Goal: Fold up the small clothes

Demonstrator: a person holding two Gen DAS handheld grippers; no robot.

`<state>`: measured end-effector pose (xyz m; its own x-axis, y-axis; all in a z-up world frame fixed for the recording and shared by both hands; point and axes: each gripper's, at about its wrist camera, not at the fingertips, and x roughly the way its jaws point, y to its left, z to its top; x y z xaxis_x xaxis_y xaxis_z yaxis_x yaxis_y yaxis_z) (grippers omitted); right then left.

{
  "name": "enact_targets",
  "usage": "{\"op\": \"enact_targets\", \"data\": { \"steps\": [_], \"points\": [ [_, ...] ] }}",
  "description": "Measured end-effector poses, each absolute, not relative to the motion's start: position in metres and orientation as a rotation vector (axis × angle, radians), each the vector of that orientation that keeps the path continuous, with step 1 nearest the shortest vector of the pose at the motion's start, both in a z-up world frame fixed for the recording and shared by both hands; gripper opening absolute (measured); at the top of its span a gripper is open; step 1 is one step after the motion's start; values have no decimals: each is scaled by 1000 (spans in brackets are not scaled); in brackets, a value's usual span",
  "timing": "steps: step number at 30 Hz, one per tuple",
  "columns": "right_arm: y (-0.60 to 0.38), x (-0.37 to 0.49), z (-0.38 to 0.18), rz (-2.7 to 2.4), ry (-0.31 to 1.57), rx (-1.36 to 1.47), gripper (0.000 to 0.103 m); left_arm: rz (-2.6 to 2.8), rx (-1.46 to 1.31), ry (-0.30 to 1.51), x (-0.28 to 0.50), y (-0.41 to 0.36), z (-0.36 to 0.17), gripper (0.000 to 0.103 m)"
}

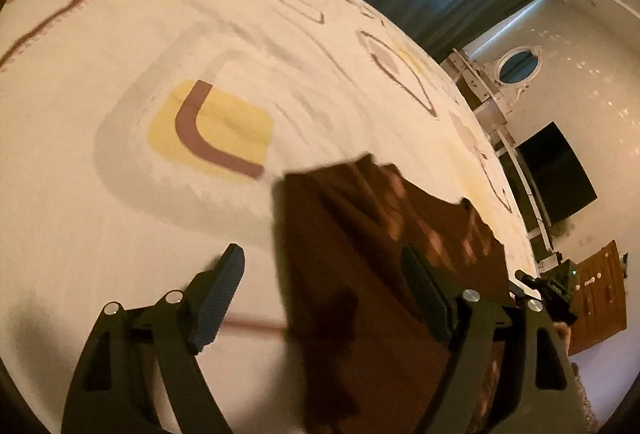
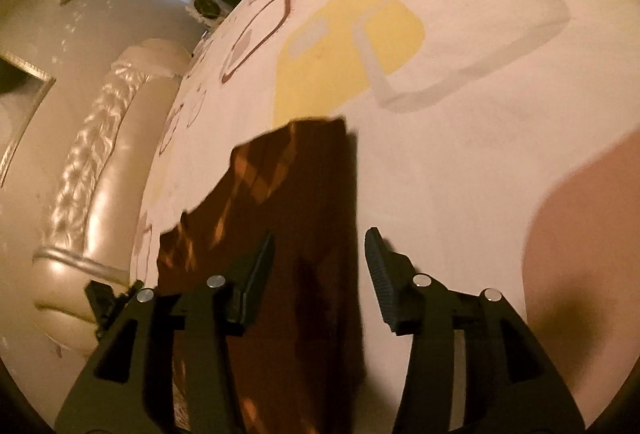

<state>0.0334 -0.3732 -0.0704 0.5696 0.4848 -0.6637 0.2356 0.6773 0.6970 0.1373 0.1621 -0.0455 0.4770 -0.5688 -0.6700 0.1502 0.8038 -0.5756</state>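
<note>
Right gripper (image 2: pixel 320 266), jaws spread, straddles the brown cloth (image 2: pixel 296 226), apparently folded, running lower centre to upper centre; left gripper (image 1: pixel 324 290) spread alongside.

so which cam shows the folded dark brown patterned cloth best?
Right wrist view: the folded dark brown patterned cloth lies central on the patterned sheet, straight edge and far corner clear. Left wrist view shows it off to the right, blurrier, partly behind a finger.

- The left gripper (image 1: pixel 320 298), low in its frame, is matte black, with two angular fingers and ribbed dark pads (image 1: pixel 218 308).
- Round silver screws cap its linkage joints.
- The right gripper (image 2: pixel 320 266), low in its frame, has the same black fingers, ribbed pads (image 2: pixel 378 274) and silver screws.
</note>
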Motion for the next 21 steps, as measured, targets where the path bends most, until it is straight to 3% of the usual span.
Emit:
{"op": "enact_targets", "data": {
  "steps": [8, 10, 11, 13, 14, 15, 16, 21],
  "points": [
    [-377, 78, -87, 274, 985, 916, 49, -593, -470, 967, 166, 148, -55, 76],
    [-375, 82, -86, 280, 979, 906, 49, -601, -429, 983, 166, 139, -56, 47],
    [-374, 84, -86, 281, 978, 898, 48, -586, -409, 990, 165, 134, -57, 41],
    [-373, 85, -86, 273, 979, 882, 36, -560, -379, 991, 164, 129, -58, 22],
    [-371, 87, -87, 272, 987, 871, 31, -554, -386, 994, 164, 129, -59, 18],
    [-371, 88, -88, 266, 996, 858, 18, -544, -395, 996, 164, 129, -59, 11],
    [-370, 88, -89, 257, 1006, 840, 10, -519, -404, 989, 163, 131, -58, 9],
    [-370, 76, -80, 211, 931, 802, 8, -432, -455, 919, 146, 144, -48, 9]
  ]
}}
